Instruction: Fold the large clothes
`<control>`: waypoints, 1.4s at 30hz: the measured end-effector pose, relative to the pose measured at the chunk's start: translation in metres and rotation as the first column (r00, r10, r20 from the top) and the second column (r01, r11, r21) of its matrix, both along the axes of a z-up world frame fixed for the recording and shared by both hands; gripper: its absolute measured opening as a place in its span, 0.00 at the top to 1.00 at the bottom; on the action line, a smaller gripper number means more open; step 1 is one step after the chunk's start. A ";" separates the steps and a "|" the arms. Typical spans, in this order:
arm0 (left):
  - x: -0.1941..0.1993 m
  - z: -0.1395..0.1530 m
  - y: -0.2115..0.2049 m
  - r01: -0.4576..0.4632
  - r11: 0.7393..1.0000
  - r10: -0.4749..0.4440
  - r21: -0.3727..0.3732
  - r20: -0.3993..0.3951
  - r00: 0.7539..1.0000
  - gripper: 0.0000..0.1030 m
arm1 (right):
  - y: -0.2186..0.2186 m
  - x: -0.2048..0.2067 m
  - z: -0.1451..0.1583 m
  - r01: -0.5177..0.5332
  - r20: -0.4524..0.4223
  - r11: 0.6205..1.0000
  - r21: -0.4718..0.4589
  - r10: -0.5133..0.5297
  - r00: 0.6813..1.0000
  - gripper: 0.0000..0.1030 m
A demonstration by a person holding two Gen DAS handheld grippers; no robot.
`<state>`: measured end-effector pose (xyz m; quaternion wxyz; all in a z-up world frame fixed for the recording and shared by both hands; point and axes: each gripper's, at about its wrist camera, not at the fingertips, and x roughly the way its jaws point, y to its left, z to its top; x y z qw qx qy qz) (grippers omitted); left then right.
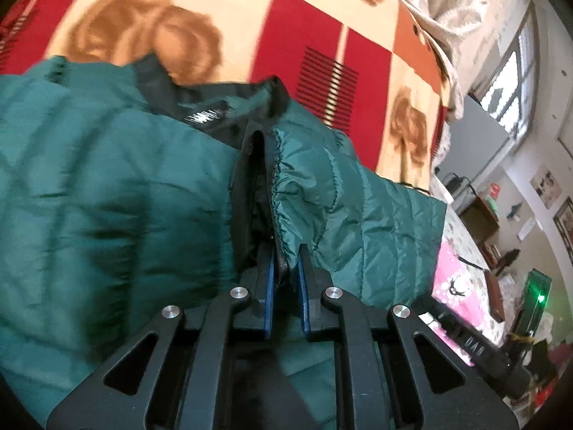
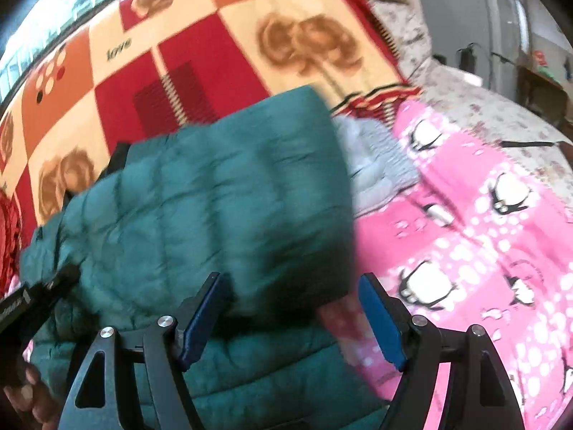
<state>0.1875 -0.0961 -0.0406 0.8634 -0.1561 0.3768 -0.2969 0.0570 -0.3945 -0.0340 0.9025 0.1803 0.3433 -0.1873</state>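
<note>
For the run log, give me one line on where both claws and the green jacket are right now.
left claw: shut on green jacket edge | right claw: open, over jacket, holding nothing | jacket: on checked blanket

Bed cover: I see a checked blanket (image 1: 315, 39) in red, orange and cream, with brown rose prints and the word "love", filling the far side.
Near right: a pink sheet (image 2: 476, 251) with white dots and cartoon eyes lies beside it.
Window: I make out a bright barred window (image 1: 515, 93) at far right, with daylight coming in.
Wall: a pale wall (image 1: 537, 150) carries small pictures.
Furniture: a dark wooden shelf (image 1: 480, 218) stands below, blurred.
Light: a green lamp (image 1: 540, 299) glows on a dark box at right.
</note>
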 end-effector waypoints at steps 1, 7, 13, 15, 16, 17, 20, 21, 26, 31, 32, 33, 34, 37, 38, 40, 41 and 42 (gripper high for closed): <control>-0.003 0.002 0.008 -0.011 1.000 0.011 0.003 0.001 1.000 0.90 | -0.002 -0.002 0.001 0.010 0.007 1.000 0.001 -0.010 1.000 0.28; -0.013 0.012 0.066 -0.121 0.992 0.121 0.044 0.002 0.993 0.90 | -0.002 0.001 -0.003 0.004 -0.007 1.000 0.012 -0.004 1.000 0.28; -0.023 0.014 0.128 -0.278 0.959 0.280 0.057 -0.024 0.960 0.90 | -0.001 0.003 -0.009 -0.005 -0.025 1.000 0.013 0.006 1.000 0.28; -0.027 0.015 0.143 -0.345 0.936 0.346 0.077 -0.013 0.938 0.90 | 0.000 0.003 -0.009 -0.009 -0.029 1.000 0.012 0.009 1.000 0.28; -0.029 0.015 0.152 -0.388 0.918 0.390 0.081 -0.010 0.921 0.90 | 0.000 0.003 -0.010 -0.010 -0.032 1.000 0.013 0.010 0.999 0.28; -0.030 0.014 0.158 -0.415 0.906 0.417 0.081 -0.013 0.909 0.90 | 0.000 0.003 -0.011 -0.010 -0.034 1.000 0.013 0.010 0.999 0.28; -0.029 0.007 0.169 -0.479 0.871 0.485 0.106 -0.036 0.874 0.90 | -0.001 0.002 -0.011 -0.007 -0.036 1.000 0.013 0.008 0.999 0.28; -0.028 0.005 0.170 -0.479 0.871 0.486 0.111 -0.042 0.873 0.90 | -0.001 0.002 -0.012 -0.006 -0.038 1.000 0.015 0.007 0.999 0.28; -0.027 0.008 0.162 -0.500 0.850 0.506 0.163 0.008 0.862 0.90 | -0.001 0.003 -0.013 -0.009 -0.043 1.000 0.015 0.010 0.999 0.28; -0.025 0.004 0.159 -0.501 0.841 0.515 0.206 -0.019 0.857 0.88 | 0.001 0.003 -0.011 -0.013 -0.035 1.000 0.003 0.013 0.999 0.28; -0.026 0.004 0.159 -0.512 0.834 0.528 0.208 -0.028 0.849 0.86 | 0.001 0.002 -0.008 -0.013 -0.022 1.000 -0.002 0.013 1.000 0.28; -0.029 0.007 0.161 -0.535 0.819 0.551 0.207 -0.023 0.834 0.85 | 0.001 0.001 -0.006 -0.017 -0.008 1.000 -0.003 0.017 1.000 0.28; -0.032 0.011 0.162 -0.551 0.809 0.565 0.204 -0.009 0.825 0.85 | 0.001 -0.001 -0.002 -0.026 0.021 1.000 -0.006 0.026 0.999 0.28; -0.044 0.029 0.164 -0.602 0.781 0.599 0.167 0.075 0.797 0.85 | 0.007 0.000 0.013 -0.075 0.113 0.996 -0.040 0.079 0.990 0.28; -0.047 0.036 0.163 -0.610 0.779 0.600 0.143 0.110 0.792 0.85 | 0.012 0.008 0.016 -0.136 0.129 0.990 -0.040 0.140 0.982 0.30; -0.052 0.046 0.154 -0.592 0.799 0.573 0.107 0.167 0.802 0.85 | 0.025 0.024 0.019 -0.234 0.128 0.971 -0.053 0.239 0.963 0.45; -0.052 0.050 0.146 -0.564 0.820 0.541 0.096 0.189 0.820 0.85 | 0.032 0.032 0.020 -0.270 0.118 0.961 -0.059 0.276 0.954 0.48; -0.051 0.051 0.136 -0.523 0.846 0.496 0.104 0.204 0.844 0.83 | 0.038 0.040 0.020 -0.305 0.114 0.950 -0.063 0.311 0.944 0.49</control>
